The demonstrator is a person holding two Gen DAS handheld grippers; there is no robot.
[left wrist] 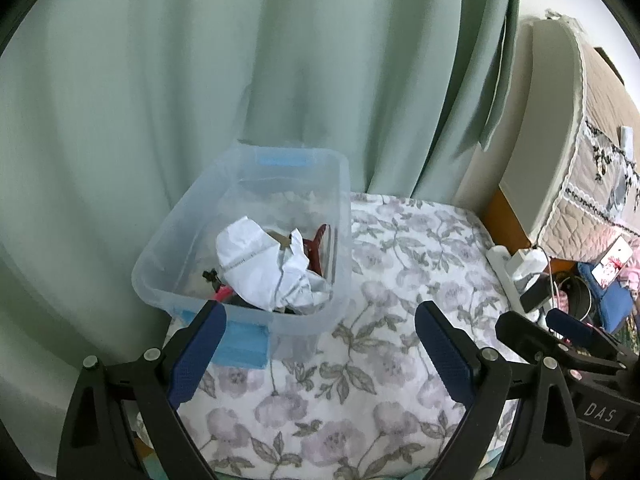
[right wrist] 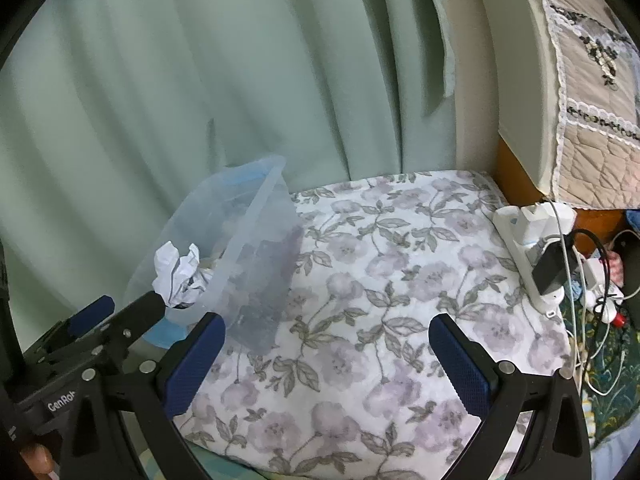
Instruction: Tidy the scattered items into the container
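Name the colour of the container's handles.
Light blue, on the clear container; handle shows best in the left wrist view.

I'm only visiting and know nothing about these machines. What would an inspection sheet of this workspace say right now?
Surface: floral bedspread, no loose items seen on it.
Job's things: clear plastic bin holds crumpled white paper, a red item and small dark bits.
Clutter: phone and bags beside the bed.
Grippers: left gripper open, empty; right gripper open, empty.
Cables: white power strip with plugs, tangled cords.
Surroundings: green curtain, quilted headboard cover.
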